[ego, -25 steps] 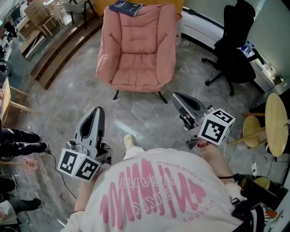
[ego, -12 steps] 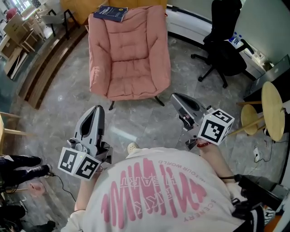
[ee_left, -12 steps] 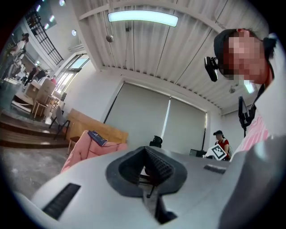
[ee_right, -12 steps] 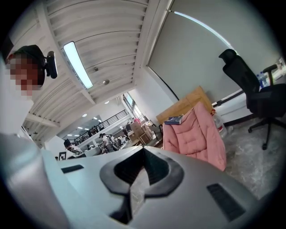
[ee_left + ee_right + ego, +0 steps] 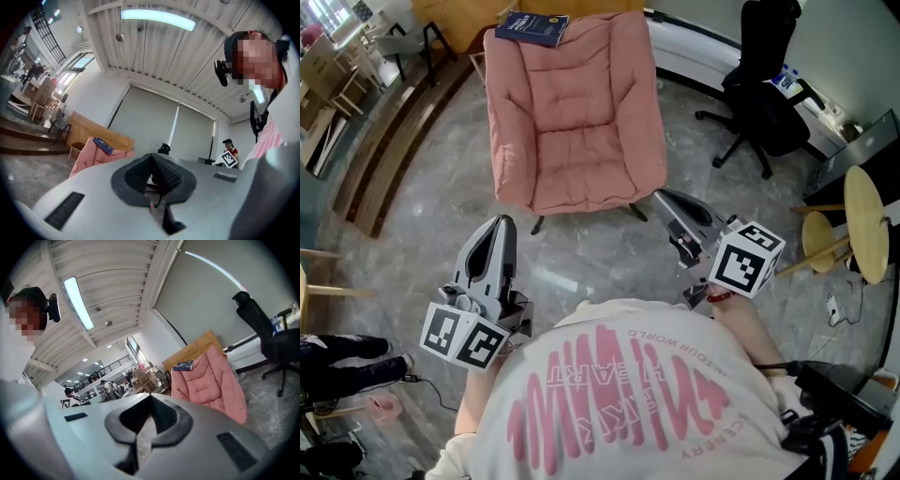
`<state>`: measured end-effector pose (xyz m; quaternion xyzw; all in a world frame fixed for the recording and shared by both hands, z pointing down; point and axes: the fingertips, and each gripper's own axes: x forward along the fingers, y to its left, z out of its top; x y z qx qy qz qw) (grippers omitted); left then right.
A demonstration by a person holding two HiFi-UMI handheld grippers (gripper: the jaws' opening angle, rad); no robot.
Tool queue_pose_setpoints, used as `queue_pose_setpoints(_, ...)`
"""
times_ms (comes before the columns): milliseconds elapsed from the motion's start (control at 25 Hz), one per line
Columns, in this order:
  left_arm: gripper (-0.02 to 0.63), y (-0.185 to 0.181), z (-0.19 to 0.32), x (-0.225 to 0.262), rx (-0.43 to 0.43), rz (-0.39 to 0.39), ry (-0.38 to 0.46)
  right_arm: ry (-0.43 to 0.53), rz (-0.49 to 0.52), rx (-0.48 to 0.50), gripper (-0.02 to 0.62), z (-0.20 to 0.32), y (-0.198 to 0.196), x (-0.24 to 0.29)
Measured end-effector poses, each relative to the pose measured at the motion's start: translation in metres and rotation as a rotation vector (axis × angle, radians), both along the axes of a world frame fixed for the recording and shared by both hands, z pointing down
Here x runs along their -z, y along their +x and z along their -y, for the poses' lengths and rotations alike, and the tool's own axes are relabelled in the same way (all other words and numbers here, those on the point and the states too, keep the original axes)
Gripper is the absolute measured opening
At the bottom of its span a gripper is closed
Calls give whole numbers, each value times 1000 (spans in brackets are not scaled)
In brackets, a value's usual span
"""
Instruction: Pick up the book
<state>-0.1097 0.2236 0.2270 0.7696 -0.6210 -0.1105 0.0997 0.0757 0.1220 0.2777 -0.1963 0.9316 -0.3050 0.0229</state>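
A dark blue book [image 5: 532,28] lies on top of the back of a pink padded armchair [image 5: 572,112], far ahead of both grippers. My left gripper [image 5: 501,225] is held level at the lower left, shut and empty, short of the chair's front edge. My right gripper [image 5: 662,198] points at the chair's right front corner, also shut with nothing in it. In the left gripper view the book [image 5: 103,145] shows above the chair [image 5: 89,161], left of the closed jaw tips [image 5: 151,156]. The right gripper view has the book [image 5: 183,365] on the chair [image 5: 211,383], beyond its jaw tips [image 5: 150,397].
A black office chair [image 5: 769,94] stands to the right of the armchair. Round wooden stools [image 5: 867,220] are at the far right. Wooden steps [image 5: 384,141] run along the left. A bystander's legs [image 5: 342,356] show at the lower left on the grey marble floor.
The armchair with the book has come nearer and fills more of the head view. Both grippers have travelled forward with the person, still shut and empty.
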Motion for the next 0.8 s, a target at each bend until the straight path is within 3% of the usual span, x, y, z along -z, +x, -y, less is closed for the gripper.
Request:
queue_pose_setpoints(440, 8, -64, 2, -2, 17, 7, -11, -14, -4, 22, 10, 1, -68, -4)
queue_pose_setpoints(800, 8, -102, 1, -9, 53, -4, -30, -44, -26, 44, 10, 3, -101, -16)
